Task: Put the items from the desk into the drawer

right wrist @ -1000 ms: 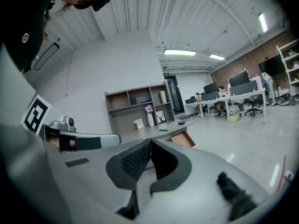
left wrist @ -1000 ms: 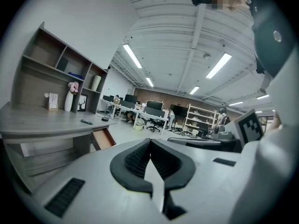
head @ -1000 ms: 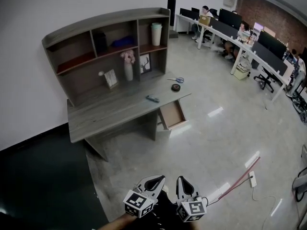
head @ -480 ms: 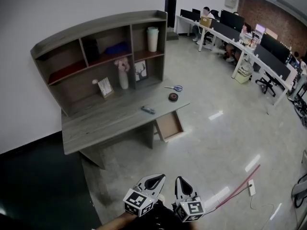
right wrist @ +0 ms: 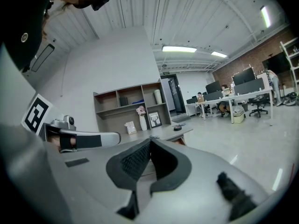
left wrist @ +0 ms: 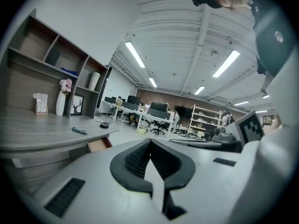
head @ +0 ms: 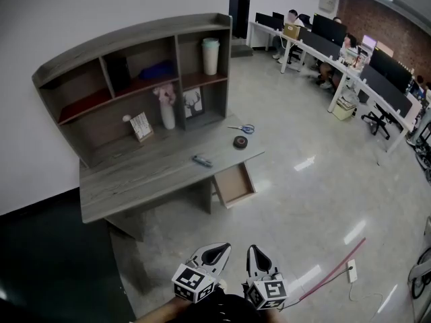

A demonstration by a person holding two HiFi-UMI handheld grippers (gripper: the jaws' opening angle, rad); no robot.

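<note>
A grey wooden desk with a shelf unit stands well ahead of me. On its top lie a blue pen-like item, a black tape roll and scissors. Below the right end a drawer stands pulled open. Both grippers are held low and close to my body, far from the desk. The left gripper is shut with nothing in it, and so is the right gripper. In the left gripper view the blue item and the tape roll show on the desk, with the drawer below.
The shelf unit holds a vase with pink flowers, a small card, a framed picture and a pale cup. A power strip with a red cable lies on the floor at right. Office desks with seated people stand behind.
The desk has shifted left and slightly down in the head view as I move across the floor. Both grippers stay shut and side by side.
</note>
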